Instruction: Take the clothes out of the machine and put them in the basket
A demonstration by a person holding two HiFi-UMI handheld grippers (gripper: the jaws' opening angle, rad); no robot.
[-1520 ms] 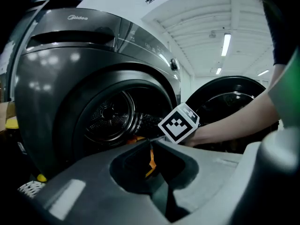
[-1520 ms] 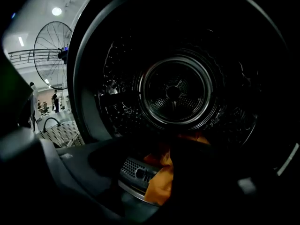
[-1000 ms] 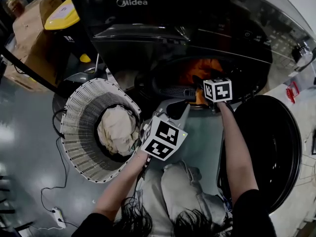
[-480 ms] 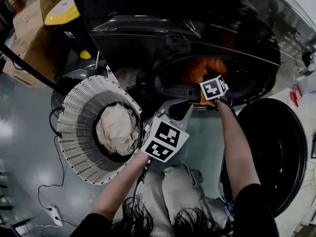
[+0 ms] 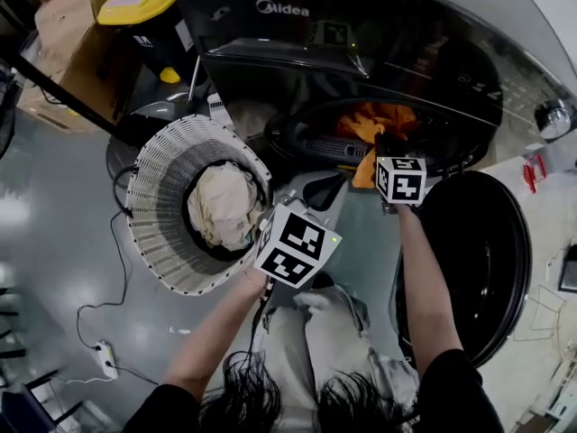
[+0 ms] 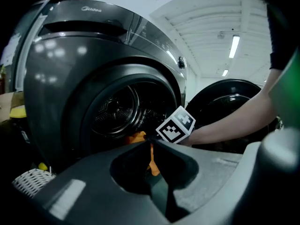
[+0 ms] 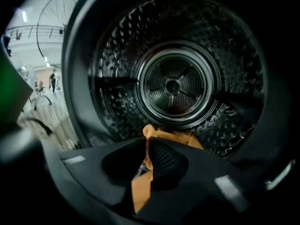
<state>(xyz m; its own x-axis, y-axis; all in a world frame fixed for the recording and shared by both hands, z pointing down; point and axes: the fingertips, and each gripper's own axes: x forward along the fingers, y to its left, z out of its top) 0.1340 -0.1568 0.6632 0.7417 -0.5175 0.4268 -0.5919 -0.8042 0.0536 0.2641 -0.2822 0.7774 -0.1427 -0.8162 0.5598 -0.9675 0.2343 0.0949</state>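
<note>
**Clerk:** State of the tools?

**Inspector:** The right gripper (image 7: 144,146) is at the mouth of the front-loading machine (image 5: 406,43). Its jaws are closing, and the pads already pinch a fold of the orange garment (image 5: 379,120). The left gripper (image 6: 151,144) has its jaws together on nothing. It is held back, between the machine and the laundry basket (image 5: 158,242).

**Clerk:** Why held back?

**Inspector:** In my judgement, one tool is enough for a light cloth. The idle one stays out of the opening and close to the basket side.

**Clerk:** Where is the garment?

**Inspector:** Mostly on the floor of the drum (image 7: 173,86), near the front. One strip comes out over the lip and hangs just below the right jaws. None of it is over the basket.

**Clerk:** Its lie and long axis?

**Inspector:** It runs front to back — bunched inside, then narrowing toward the pinch. The free end droops downward outside the opening. The grip is near that outer end, so the bulk should trail behind when it is drawn out.

**Clerk:** Surroundings?

**Inspector:** The door (image 5: 478,260) stands wide open to the right — clear of the path. The basket is just left of the opening, tilted toward the person, with a cream cloth (image 5: 221,206) inside it.
</note>
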